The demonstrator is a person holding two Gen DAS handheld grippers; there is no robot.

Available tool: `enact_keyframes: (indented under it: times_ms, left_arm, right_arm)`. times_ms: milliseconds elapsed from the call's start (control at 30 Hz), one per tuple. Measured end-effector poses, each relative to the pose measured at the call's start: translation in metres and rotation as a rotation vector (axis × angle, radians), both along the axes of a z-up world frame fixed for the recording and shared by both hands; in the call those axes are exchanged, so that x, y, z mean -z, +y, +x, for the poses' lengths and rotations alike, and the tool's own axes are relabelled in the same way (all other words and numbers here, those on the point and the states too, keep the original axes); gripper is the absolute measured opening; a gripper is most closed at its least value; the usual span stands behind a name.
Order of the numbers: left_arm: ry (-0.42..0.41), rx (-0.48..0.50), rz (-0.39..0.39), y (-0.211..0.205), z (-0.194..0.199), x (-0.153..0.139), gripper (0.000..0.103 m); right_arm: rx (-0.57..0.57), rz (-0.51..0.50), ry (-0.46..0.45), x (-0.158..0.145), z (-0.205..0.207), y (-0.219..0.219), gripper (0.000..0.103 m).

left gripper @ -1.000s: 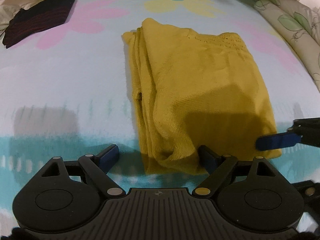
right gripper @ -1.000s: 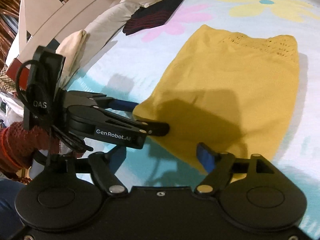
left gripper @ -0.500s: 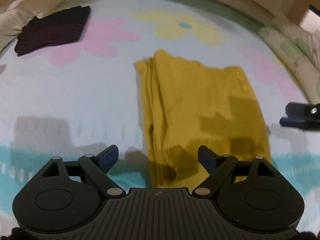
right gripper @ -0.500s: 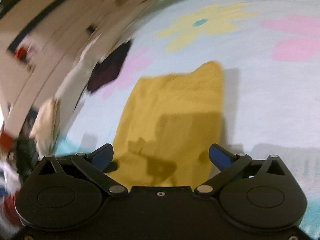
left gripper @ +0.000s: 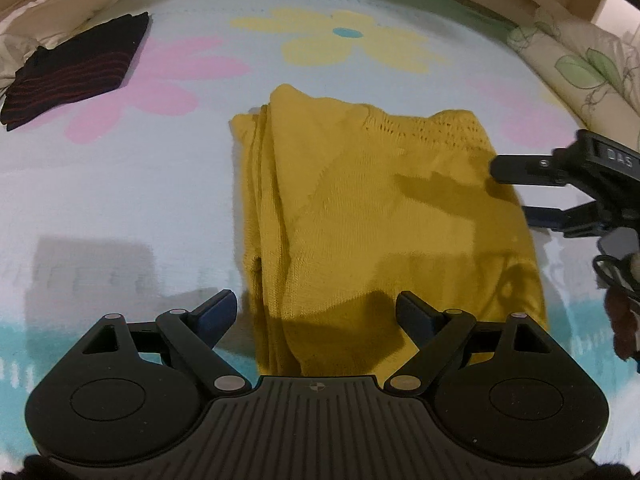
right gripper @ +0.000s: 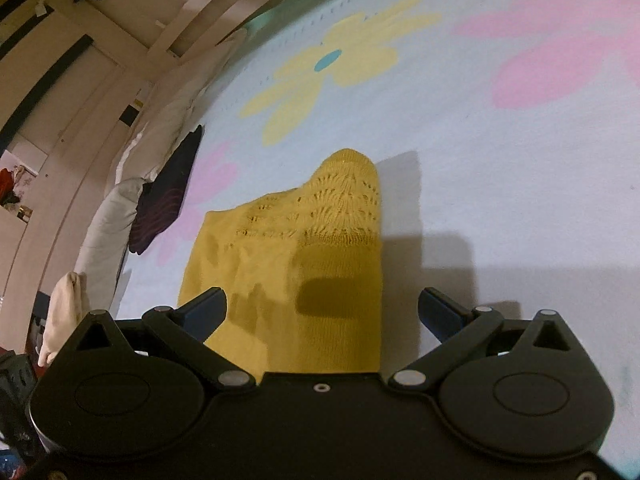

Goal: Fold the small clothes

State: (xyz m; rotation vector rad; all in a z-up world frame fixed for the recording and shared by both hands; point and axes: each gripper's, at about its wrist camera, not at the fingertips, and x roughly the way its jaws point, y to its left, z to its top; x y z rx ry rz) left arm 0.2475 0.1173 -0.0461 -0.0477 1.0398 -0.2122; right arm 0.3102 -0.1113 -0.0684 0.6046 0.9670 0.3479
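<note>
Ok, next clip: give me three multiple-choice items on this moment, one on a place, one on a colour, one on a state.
1. Where does the dark striped garment lie relative to the yellow knit garment in the left wrist view?
A. on top of it
B. apart, to the upper left
C. tucked under it

2. What colour is the flower printed on the bedsheet just beyond the yellow knit garment?
A. yellow with a blue centre
B. red
C. green

3. How does the right gripper stand?
A. shut on the garment
B. shut on nothing
C. open, with the garment's end between its fingers

Answers: 1 B, bare sheet separates the two; 2 A, pale yellow petals surround a blue dot; 3 C, both fingers stand wide apart, pressing nothing.
</note>
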Motion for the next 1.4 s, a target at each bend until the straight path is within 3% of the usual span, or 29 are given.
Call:
enact_keyframes:
  times_ms: [200,533,700,933,1067,1400]
  left_arm:
    - [0.014,0.001,0.004,-0.001,0.003,0.008,0.088]
    - [-0.008,0.026,-0.068,0.014,-0.005,0.007,0.092]
    - [0.021,-0.045,-0.11,0.035,-0.001,0.007,0.092]
    - [0.041,0.007,-0.068,0.023,-0.012,0.009,0.097]
    - [0.035,0.002,-0.119,0.015,-0.005,0.011,0.101]
    - [-0.029,-0.054,-0.208,0.002,0.014,0.015,0.101]
  right_arm:
    - [-0.043,0.015,-0.016,0.005,0.008,0.007,0.103]
    - [-0.092,0.071,-0.039,0.012,0.02,0.015,0.103]
    - [-0.114,0.114,-0.068,0.017,0.016,0.006,0.103]
    - [-0.132,0.125,-0.075,0.016,0.016,0.005,0.103]
    - [-0.137,0.14,-0.073,0.016,0.016,0.003,0.103]
    - [-0.149,0.11,-0.07,0.015,0.019,0.01,0.103]
